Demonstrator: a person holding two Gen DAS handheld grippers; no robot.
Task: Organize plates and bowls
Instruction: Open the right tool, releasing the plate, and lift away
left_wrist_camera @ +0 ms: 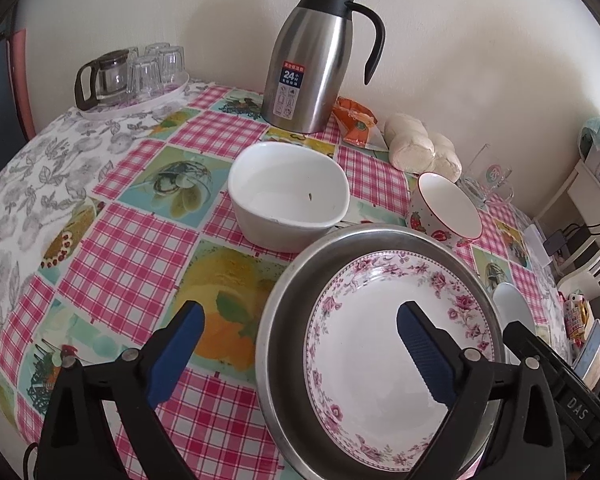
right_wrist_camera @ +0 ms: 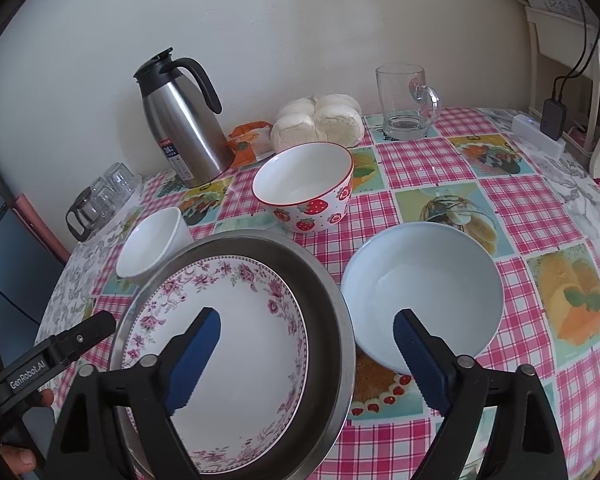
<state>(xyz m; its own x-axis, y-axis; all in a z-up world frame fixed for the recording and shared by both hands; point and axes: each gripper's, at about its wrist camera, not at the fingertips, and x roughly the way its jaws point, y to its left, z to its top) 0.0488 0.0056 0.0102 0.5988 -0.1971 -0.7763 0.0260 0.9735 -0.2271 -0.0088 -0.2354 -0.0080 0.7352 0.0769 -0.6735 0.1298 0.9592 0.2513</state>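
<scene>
Right now we have the table [left_wrist_camera: 112, 236] in its checked cloth spread under us, and on it the biggest piece, the metal pan [right_wrist_camera: 332, 320], already holds the flowered plate [right_wrist_camera: 236, 352] flat inside it, so we judge the plates done and the bowls the step in hand. Next in size, the pale blue bowl [right_wrist_camera: 420, 296] sits just right of the pan, almost touching its rim; the white bowl [left_wrist_camera: 288, 196] stands behind the pan on the left, close against its far rim, and the strawberry bowl [right_wrist_camera: 306, 186] stands farther back, apart from the rest. Our right gripper [right_wrist_camera: 306, 356] hangs with its fingers apart, empty, one finger over the plate and the other over the blue bowl's near wall. Our left gripper [left_wrist_camera: 300, 348] is likewise spread and holding nothing, straddling the pan's left rim. We think the next move calls for us to shift right, close on the blue bowl's near rim, lift it level and nest it somewhere sensible, taking care not to knock the pan beside it.
</scene>
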